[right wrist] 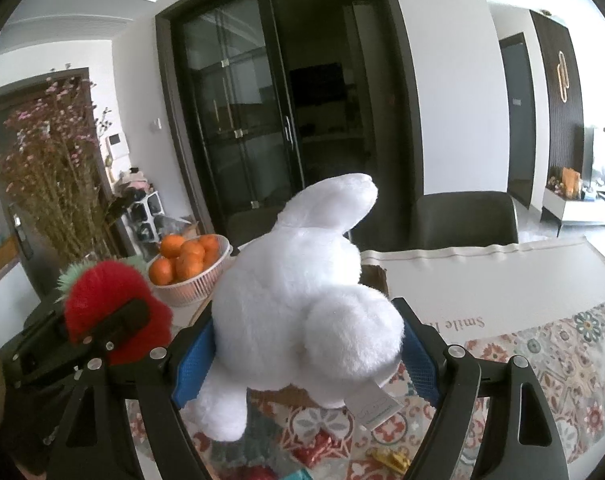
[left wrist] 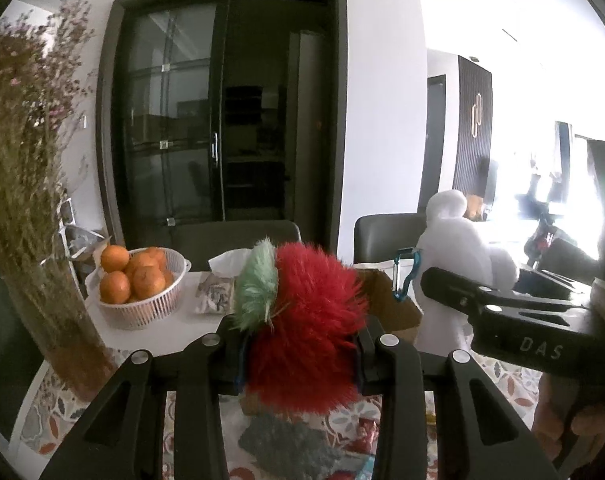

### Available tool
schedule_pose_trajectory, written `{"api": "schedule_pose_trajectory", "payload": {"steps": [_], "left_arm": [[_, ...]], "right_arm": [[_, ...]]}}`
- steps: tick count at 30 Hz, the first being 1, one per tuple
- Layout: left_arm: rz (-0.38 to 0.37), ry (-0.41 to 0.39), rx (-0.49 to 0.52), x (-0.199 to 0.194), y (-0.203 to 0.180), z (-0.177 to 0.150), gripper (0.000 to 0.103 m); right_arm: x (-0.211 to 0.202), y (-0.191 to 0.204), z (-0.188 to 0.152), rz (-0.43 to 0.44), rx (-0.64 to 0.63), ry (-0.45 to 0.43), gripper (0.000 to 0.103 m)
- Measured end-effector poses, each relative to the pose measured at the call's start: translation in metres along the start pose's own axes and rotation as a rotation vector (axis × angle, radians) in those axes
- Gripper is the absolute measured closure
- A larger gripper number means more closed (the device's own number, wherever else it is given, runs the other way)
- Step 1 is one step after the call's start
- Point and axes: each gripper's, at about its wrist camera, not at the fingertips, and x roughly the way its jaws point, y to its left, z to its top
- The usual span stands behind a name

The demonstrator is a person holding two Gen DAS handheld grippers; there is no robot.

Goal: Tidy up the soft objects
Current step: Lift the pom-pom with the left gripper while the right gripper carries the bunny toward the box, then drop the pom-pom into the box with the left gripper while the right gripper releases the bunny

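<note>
My left gripper (left wrist: 300,360) is shut on a fluffy red ball with a green tuft (left wrist: 306,320) and holds it above the patterned tablecloth (left wrist: 502,376). It also shows in the right wrist view (right wrist: 114,312), at the left. My right gripper (right wrist: 306,352) is shut on a white plush rabbit (right wrist: 302,300), held above the table; its blue pads (right wrist: 192,364) press the plush sides. The rabbit shows in the left wrist view (left wrist: 458,252) at the right, with the right gripper's black arm in front of it.
A white basket of oranges (left wrist: 142,288) stands at the back left, next to a vase of dried flowers (left wrist: 26,200). An open cardboard box (left wrist: 390,300) lies behind the toys. Small items (right wrist: 314,448) lie on the cloth below. Dark chairs (right wrist: 462,220) stand behind the table.
</note>
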Motion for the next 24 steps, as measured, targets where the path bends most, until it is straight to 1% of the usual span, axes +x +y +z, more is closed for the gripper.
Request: {"api": "schedule_pose_trajectory", "payload": {"steps": [6,13,17,22,24], "left_arm": [[-0.008,0.036,0.024,0.029,-0.001,0.018,0.066],[-0.013,0.118,0.043,0.074,0.003,0.03,0.066],[-0.031,0.182,0.022,0.104,0.01,0.03,0.066],[-0.052,0.274,0.004,0.14,0.018,0.027,0.066],[-0.057,0.304,0.006,0.152,0.02,0.024,0.066]], "right_arm": [[0.035,-0.009,0.02,-0.004,-0.005,0.086,0.021],[0.089,-0.023,0.039,0.02,0.022,0.227,0.021],[0.121,-0.027,0.04,0.044,0.017,0.301,0.021],[0.162,-0.032,0.033,0.066,-0.013,0.438,0.02],[0.173,-0.033,0.029,0.063,-0.021,0.474,0.02]]}}
